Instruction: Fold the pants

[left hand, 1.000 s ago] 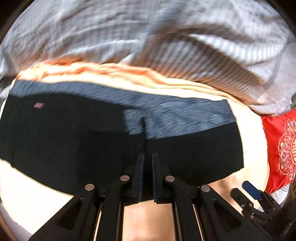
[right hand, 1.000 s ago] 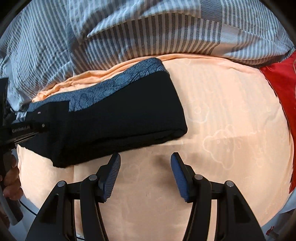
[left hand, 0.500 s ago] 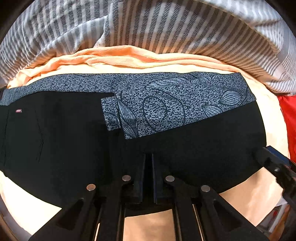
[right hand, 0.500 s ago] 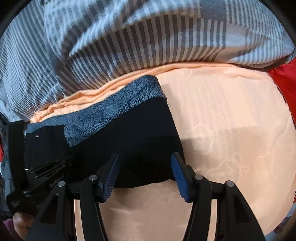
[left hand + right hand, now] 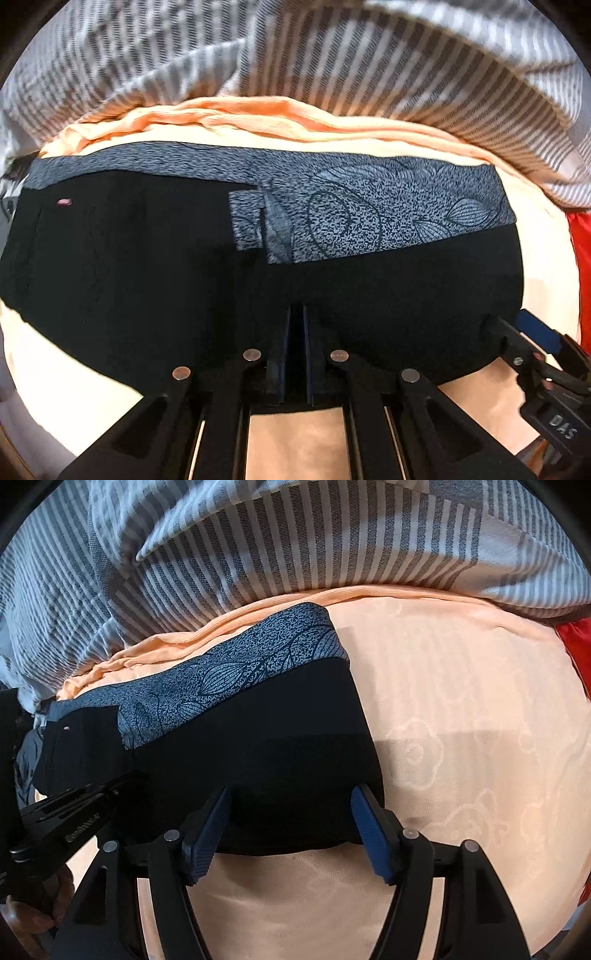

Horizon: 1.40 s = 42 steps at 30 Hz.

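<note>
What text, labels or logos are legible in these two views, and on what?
"DAS" — white letters on the right gripper, seen at the edge of the left wrist view.
White lettering on the left gripper body in the right wrist view: too blurred to read.
Small pink tag on the pants: too small to read.

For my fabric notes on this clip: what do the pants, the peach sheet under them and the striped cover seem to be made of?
Pants: soft matte black cloth, probably a knit or cotton blend, with a grey printed leaf band; it lies limp.
Peach sheet: smooth woven cloth with a faint tone-on-tone cloud pattern, perhaps jacquard.
Striped cover: crinkly grey-and-white cotton-like weave; the puckered texture suggests seersucker.
</note>
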Each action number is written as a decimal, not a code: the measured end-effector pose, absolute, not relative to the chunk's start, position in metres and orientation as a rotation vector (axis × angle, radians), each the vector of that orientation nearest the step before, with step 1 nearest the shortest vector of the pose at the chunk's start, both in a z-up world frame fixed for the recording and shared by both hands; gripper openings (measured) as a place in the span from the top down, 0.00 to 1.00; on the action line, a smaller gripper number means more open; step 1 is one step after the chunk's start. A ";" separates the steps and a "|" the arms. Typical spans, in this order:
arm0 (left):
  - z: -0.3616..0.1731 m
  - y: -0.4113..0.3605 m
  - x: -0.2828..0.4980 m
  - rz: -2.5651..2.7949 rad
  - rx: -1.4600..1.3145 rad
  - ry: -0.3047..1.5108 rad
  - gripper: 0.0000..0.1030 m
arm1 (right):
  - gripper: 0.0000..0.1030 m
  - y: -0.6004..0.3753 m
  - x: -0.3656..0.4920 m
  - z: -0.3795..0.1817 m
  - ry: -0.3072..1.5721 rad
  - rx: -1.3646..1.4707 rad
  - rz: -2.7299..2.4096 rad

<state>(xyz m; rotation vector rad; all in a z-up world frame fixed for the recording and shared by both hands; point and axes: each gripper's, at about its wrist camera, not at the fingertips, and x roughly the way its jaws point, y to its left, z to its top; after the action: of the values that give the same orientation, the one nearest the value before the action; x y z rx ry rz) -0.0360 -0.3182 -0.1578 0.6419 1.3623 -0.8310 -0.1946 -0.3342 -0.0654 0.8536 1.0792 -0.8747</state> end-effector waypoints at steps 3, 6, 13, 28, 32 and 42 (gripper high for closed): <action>-0.148 -0.313 -0.037 -0.815 0.646 1.346 0.93 | 0.31 -0.333 -0.191 -0.066 1.102 0.827 -0.871; -0.138 -0.307 -0.037 -0.788 0.661 1.324 0.93 | 0.31 -0.334 -0.191 -0.066 1.113 0.830 -0.878; -0.119 -0.287 -0.033 -0.770 0.601 1.302 0.93 | 0.30 -0.327 -0.184 -0.054 1.134 0.814 -0.873; -0.113 -0.198 0.007 -0.893 0.401 1.434 0.93 | 0.30 -0.266 -0.132 -0.032 1.184 0.709 -0.750; -0.112 -0.177 0.018 -0.948 0.325 1.480 0.90 | 0.30 -0.254 -0.121 -0.038 1.203 0.709 -0.739; -0.092 -0.148 0.037 -0.998 0.257 1.409 0.00 | 0.30 -0.226 -0.099 -0.050 1.226 0.717 -0.730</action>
<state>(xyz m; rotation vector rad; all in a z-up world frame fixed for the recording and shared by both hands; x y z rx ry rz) 0.0371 -0.1479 -0.0921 0.2565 1.4086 -0.9977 -0.0986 -0.2259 -0.0503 0.7170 1.2260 -0.7298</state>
